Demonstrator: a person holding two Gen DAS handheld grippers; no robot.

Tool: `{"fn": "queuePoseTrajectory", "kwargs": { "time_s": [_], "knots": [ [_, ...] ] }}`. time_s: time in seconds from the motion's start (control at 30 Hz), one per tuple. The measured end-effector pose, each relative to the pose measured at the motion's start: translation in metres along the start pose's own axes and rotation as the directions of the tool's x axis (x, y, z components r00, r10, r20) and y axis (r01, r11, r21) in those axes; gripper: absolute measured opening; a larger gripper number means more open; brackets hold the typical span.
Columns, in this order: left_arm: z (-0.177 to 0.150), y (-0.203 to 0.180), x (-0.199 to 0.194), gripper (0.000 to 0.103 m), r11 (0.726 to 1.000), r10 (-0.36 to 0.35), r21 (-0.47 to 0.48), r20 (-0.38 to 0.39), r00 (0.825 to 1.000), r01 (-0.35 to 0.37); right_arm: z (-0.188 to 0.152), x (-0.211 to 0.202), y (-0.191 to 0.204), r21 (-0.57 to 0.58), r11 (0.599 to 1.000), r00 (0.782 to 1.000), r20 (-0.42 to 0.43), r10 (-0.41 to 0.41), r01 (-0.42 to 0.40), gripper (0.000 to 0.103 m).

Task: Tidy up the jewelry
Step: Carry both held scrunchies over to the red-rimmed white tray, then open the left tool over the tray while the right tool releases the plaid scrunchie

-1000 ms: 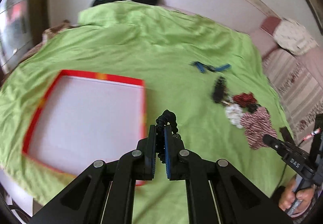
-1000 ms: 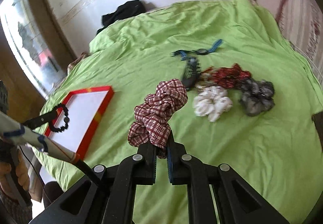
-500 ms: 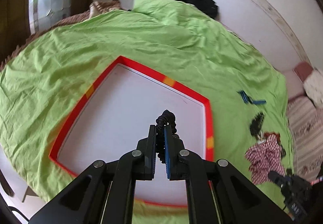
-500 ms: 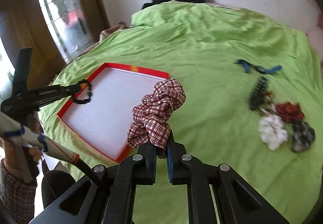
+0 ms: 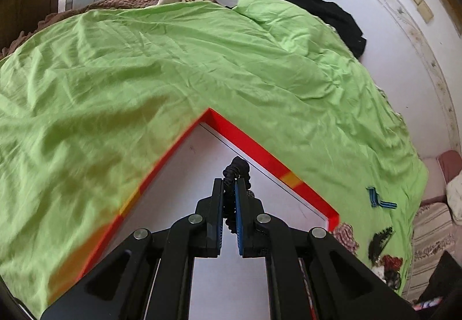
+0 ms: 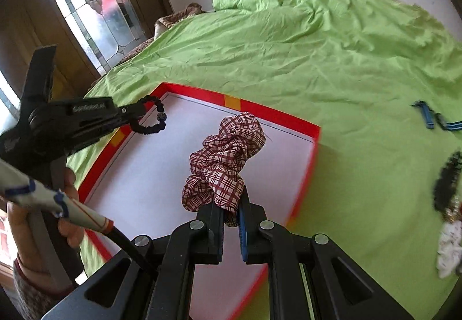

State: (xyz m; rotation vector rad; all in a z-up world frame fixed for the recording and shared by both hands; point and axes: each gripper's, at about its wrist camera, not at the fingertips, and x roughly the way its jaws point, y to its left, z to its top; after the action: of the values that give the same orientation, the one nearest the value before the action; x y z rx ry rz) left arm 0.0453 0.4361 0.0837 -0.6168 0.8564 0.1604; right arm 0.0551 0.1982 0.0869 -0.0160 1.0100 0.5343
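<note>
While over the red-rimmed tray [image 6: 275, 111] on the green bed sheet [image 6: 288, 40], left hand-held gripper [image 6: 141, 115] at 9 o'clock is clamped on a black beaded bracelet [image 6: 153, 120]; right hand-held gripper [image 6: 231, 206] at 6 o'clock pinches a plaid scrunchie [image 6: 228, 158]. Other hair accessories [image 6: 449, 190] lie at 3 o'clock.

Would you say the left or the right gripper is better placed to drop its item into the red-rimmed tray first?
Probably the left gripper: its black beaded bracelet hangs just inside the red-rimmed tray; the plaid scrunchie looks higher.

Green bedsheet [image 5: 173, 65], black clothing [image 5: 326, 11] (by wall)
</note>
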Motion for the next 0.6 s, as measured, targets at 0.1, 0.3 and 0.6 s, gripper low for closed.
{"fn": "queuePoseTrajectory", "kwargs": {
  "time_s": [0.1, 0.3, 0.6],
  "knots": [
    [0.003, 0.007, 0.017, 0.007, 1.0, 0.005, -0.006, -0.036, 0.999, -0.005, 0.017, 0.023, 0.0, 0.031, 0.999, 1.0, -0.015, 0.022, -0.021, 0.009],
    [0.006, 0.013, 0.034, 0.007, 0.996, 0.084, -0.001, -0.025, 0.996, -0.084, 0.037, 0.05, 0.003, 0.033, 0.999, 1.0, -0.016, 0.017, -0.017, 0.009],
    [0.005, 0.016, 0.034, 0.01, 0.992, 0.127, 0.003, 0.029, 0.992, -0.127, 0.035, 0.063, -0.001, 0.01, 0.999, 0.998, -0.025, -0.05, 0.051, 0.009]
  ]
}}
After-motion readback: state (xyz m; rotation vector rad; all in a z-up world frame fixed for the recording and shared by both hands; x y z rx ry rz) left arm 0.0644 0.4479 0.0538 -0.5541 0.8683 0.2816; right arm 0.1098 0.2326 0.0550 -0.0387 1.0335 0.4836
